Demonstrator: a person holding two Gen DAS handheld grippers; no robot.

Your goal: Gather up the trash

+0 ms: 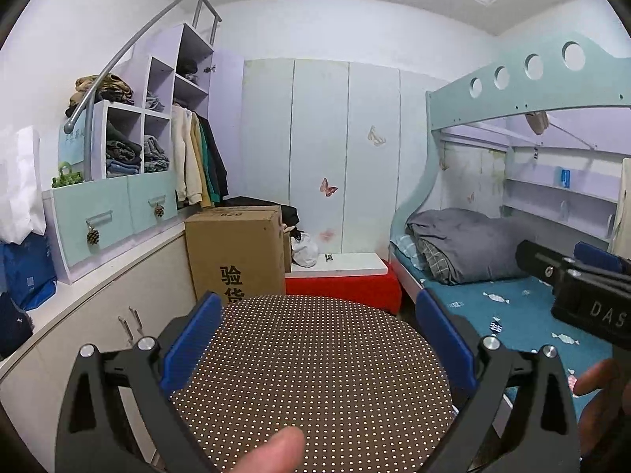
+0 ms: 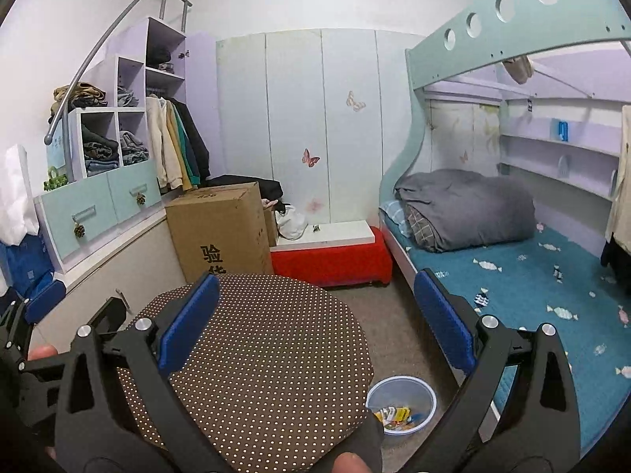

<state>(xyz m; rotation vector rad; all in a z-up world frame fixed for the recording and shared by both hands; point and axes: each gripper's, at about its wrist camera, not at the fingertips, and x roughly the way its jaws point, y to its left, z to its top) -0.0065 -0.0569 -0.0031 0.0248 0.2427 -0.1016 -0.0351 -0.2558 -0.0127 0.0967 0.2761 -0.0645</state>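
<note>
A small round bin point(image 2: 402, 408) with a blue rim stands on the floor between the stool and the bed, with several colourful wrappers point(image 2: 396, 414) inside. It shows only in the right wrist view. My left gripper point(image 1: 315, 339) is open and empty above a brown dotted round stool point(image 1: 315, 378). My right gripper point(image 2: 315, 323) is open and empty, above the stool's right edge point(image 2: 256, 354) and the bin. The right gripper's body shows at the right of the left wrist view point(image 1: 583, 291).
A cardboard box point(image 2: 221, 232) and a red bench point(image 2: 331, 260) stand behind the stool. A bunk bed with a teal candy-print sheet point(image 2: 532, 287) and a grey duvet point(image 2: 469, 209) is at the right. Stair-shaped cabinets with clothes point(image 2: 102, 181) line the left wall.
</note>
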